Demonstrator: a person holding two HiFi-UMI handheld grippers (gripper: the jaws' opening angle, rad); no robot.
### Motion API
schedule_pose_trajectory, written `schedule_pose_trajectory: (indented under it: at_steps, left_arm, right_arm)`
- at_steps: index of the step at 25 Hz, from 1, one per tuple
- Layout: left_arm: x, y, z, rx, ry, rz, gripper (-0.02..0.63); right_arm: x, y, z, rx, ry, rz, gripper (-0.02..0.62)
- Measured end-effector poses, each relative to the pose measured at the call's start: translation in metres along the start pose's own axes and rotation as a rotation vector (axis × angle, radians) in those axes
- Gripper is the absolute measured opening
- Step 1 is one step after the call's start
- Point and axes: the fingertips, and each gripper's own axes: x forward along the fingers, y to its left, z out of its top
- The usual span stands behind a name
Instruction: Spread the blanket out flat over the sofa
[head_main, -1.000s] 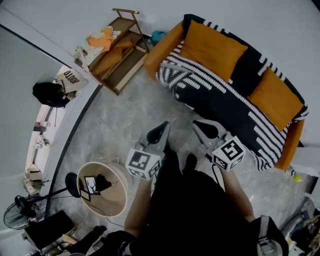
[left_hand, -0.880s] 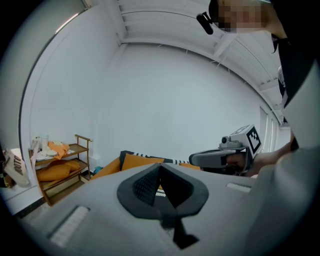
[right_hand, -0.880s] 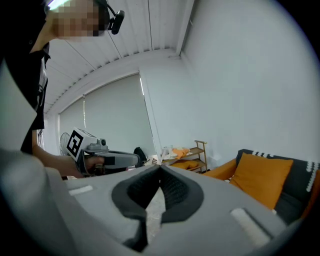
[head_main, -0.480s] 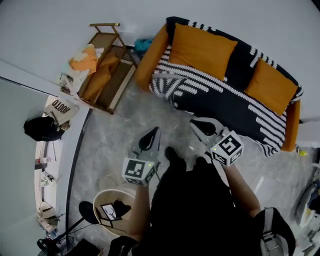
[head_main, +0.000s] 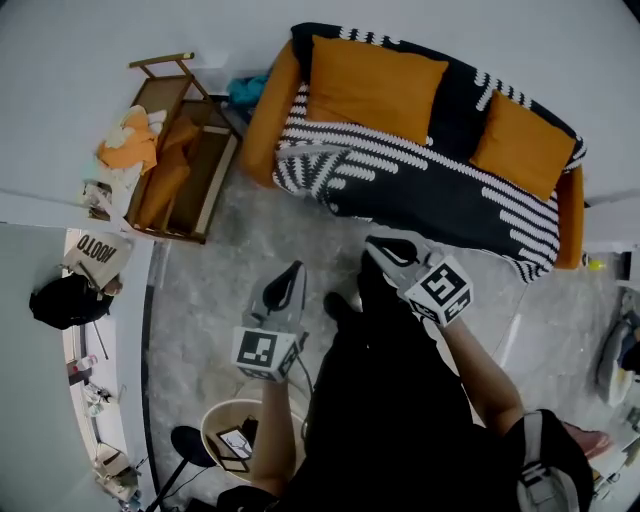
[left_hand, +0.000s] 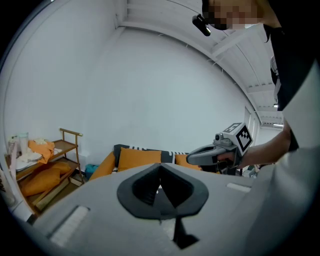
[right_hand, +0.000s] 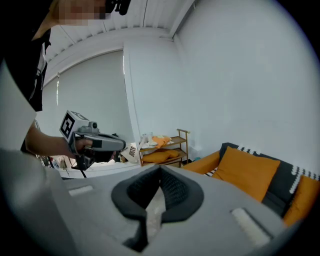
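Note:
An orange sofa (head_main: 262, 130) stands against the wall. A black-and-white striped blanket (head_main: 430, 195) covers its seat and backrest, and two orange cushions (head_main: 375, 88) lean on the back. At the left end of the seat the blanket (head_main: 320, 165) is bunched in a fold. My left gripper (head_main: 293, 272) and right gripper (head_main: 380, 246) hover over the floor in front of the sofa, apart from it, both shut and empty. The left gripper view shows the right gripper (left_hand: 194, 157) before the sofa (left_hand: 105, 166). In the right gripper view the left gripper (right_hand: 119, 144) is at the left and the blanket (right_hand: 281, 181) at the right.
A wooden shelf rack (head_main: 180, 150) holding orange cloths stands left of the sofa, with a teal item (head_main: 246, 88) between them. A round tub (head_main: 222, 440) sits on the floor by my left leg. A black bag (head_main: 66, 300) lies at the far left.
The sofa and the rack have slid left and up in the head view as the person moves. Both grippers stay shut and empty before the body.

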Motion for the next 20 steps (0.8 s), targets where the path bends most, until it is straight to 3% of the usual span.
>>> schedule_pose_trajectory:
  at_steps: [11,20]
  left_arm:
    - [0.067,0.054,-0.004,-0.016,0.07,-0.02,0.011]
    - [0.179,0.105,-0.022,-0.036,0.164,-0.048,0.011]
  right_arm:
    - [0.088,-0.085,-0.026,-0.011,0.023,-0.03,0.003]
    - [0.166,-0.191,-0.066,0.017,0.089,-0.031,0.003]
